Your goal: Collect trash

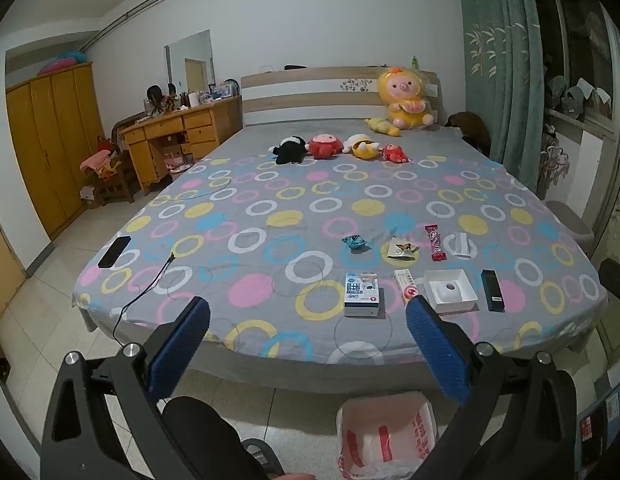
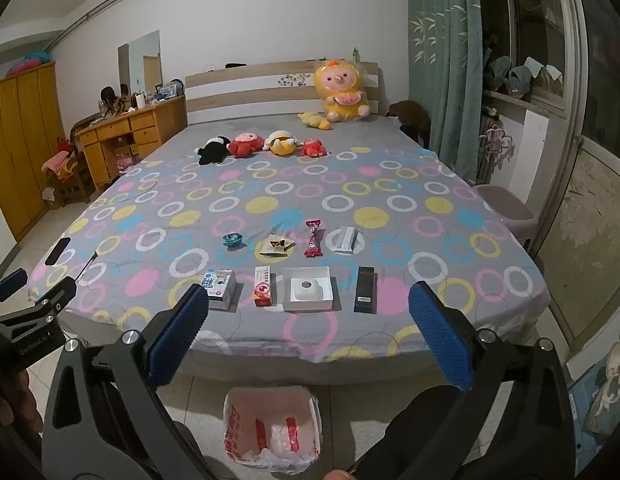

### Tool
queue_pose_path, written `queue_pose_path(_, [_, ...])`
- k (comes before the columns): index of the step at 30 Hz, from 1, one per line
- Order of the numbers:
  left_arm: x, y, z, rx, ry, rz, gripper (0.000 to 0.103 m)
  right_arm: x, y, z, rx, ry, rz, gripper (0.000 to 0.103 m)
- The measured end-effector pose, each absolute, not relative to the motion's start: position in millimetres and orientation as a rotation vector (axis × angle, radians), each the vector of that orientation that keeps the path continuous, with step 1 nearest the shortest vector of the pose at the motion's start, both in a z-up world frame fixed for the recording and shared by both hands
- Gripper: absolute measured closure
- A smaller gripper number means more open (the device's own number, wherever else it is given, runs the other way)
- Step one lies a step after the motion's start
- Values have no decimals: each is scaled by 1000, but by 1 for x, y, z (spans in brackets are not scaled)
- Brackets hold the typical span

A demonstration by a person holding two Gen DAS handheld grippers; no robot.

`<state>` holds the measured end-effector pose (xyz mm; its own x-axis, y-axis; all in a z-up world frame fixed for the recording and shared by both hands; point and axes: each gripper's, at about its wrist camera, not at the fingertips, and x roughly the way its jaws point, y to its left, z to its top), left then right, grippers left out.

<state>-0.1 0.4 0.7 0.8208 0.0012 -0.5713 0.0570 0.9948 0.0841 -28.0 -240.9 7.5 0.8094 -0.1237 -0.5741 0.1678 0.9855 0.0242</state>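
We hold both tools above the foot of the bed point(image 2: 109, 216), and nothing has been picked up. The left hand-held gripper point(image 1: 307, 320) has its jaws spread wide with nothing between them, and the right hand-held gripper point(image 2: 310, 306) stands the same, wide and empty.

The trash lies on the bedspread in two rows. In the far row are a teal crumpled wrapper point(image 2: 233, 239), a torn sachet point(image 2: 275, 246), a red candy wrapper point(image 2: 313, 238) and a white packet point(image 2: 344, 239). In the near row are a blue-and-white box point(image 2: 221, 285), a red-and-white carton point(image 2: 263, 290), an open white box point(image 2: 307, 288) and a dark slim box point(image 2: 365, 289). The lined bin point(image 2: 271, 426) stands on the floor just below the bed's edge, between us and the items.

The risks we see come mostly from the soft surface. Thin wrappers lie flat on the cloth, so a closing jaw could pinch the bedspread along with them, or slide over them and miss. The open white box has something loose inside it that could tip out if we lift it tilted. The near boxes sit close together, so wide jaws could nudge a neighbour. The black phone point(image 2: 57, 251) and its cable point(image 2: 85, 268) at the left are likely not trash, and we should leave them.
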Motion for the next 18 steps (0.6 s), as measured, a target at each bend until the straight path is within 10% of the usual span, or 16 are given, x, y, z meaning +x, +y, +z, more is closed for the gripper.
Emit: queue_pose_path(18, [0, 0, 0, 100, 608, -31, 7, -29, -238, 8, 70, 607, -157, 5])
